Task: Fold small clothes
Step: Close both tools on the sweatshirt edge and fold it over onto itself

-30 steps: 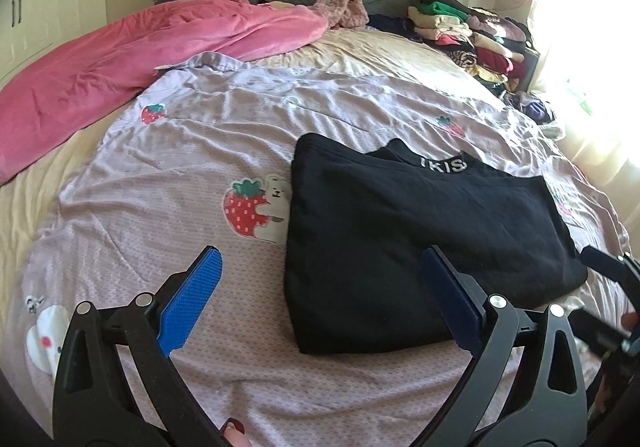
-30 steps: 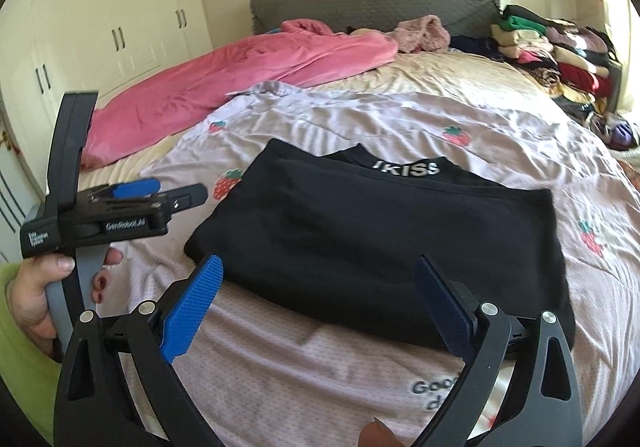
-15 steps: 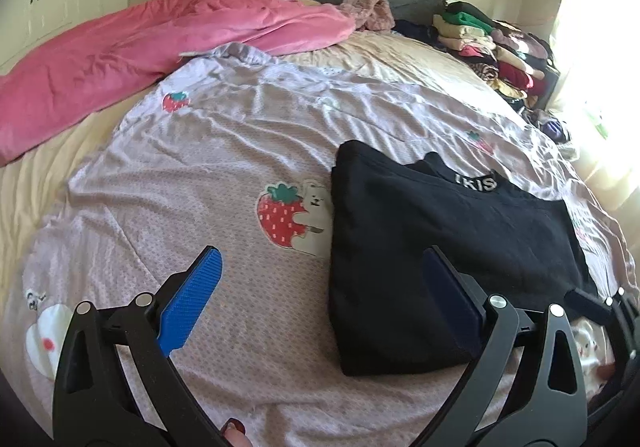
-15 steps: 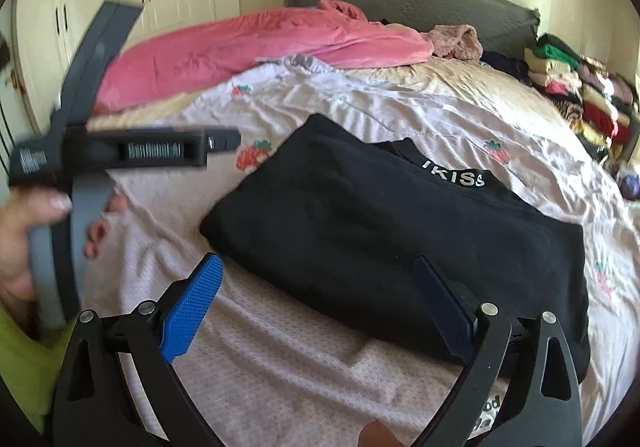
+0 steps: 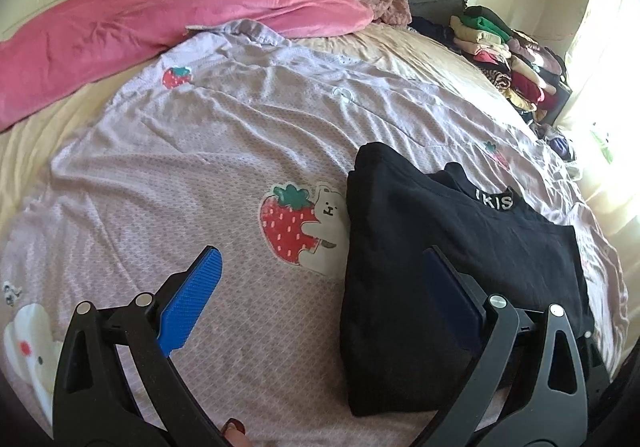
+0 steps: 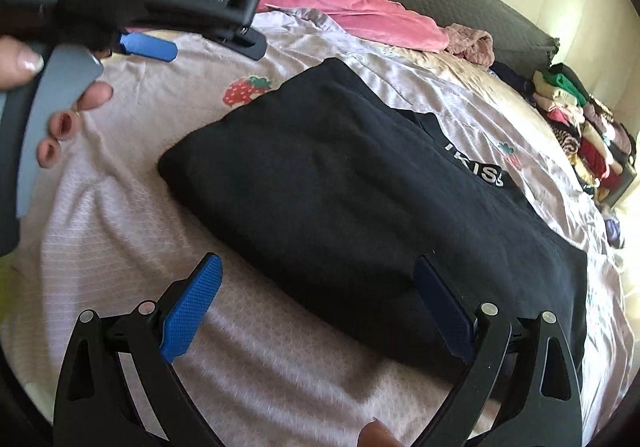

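Both tools are released and hold nothing: the left tool (image 5: 320,287) hangs over the bedspread (image 5: 168,183), its right finger above the left edge of the black top (image 5: 440,247), while the right tool (image 6: 320,295) straddles the top's near edge. The top looks partly folded; the next fold probably calls for pinching an edge. The strawberry print (image 5: 288,227) lies just left of the top.

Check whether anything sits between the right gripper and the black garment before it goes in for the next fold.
Nothing visible does. The right gripper hangs open at the near edge of the black garment, only bare bedsheet below. The left gripper is off to the left.
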The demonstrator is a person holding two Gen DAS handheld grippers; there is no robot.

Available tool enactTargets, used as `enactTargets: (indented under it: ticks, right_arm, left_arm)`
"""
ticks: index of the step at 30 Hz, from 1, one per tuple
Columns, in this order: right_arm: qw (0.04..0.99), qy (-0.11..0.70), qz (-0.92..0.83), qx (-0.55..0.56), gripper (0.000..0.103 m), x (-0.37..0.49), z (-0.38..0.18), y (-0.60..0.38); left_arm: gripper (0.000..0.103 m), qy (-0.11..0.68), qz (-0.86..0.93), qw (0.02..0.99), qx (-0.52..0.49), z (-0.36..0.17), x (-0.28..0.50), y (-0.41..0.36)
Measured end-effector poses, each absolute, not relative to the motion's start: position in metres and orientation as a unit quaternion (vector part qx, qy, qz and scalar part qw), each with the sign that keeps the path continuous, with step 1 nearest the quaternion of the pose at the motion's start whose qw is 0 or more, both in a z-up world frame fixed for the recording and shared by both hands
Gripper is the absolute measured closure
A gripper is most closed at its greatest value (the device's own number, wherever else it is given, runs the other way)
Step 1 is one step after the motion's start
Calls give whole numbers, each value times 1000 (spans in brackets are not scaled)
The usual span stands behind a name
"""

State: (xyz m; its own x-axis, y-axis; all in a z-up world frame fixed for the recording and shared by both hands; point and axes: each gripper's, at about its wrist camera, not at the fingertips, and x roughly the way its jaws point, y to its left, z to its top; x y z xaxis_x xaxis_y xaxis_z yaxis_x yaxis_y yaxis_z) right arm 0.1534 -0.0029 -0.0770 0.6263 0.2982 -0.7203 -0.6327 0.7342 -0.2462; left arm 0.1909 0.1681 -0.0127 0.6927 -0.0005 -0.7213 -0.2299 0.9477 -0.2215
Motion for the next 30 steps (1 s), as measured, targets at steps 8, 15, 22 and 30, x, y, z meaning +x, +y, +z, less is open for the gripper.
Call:
enactTargets:
  ticks: [8,15,22,30]
  right_arm:
    - [867,310,240,-307,7,165,-91,17]
    - [876,273,229,-326,35,172,-89,22]
    - [895,262,262,-248,91,177,-66,-3]
    - [904,287,301,-99,92,193,-48,-47]
  left_arm:
    - [10,404,58,897,-171,-26,219,170]
    - [10,430,23,876,-218,-42,246,172]
    - [10,440,-2,853,-281,-55,253,184]
    - [10,437,-78,835,-325,-58,249,160]
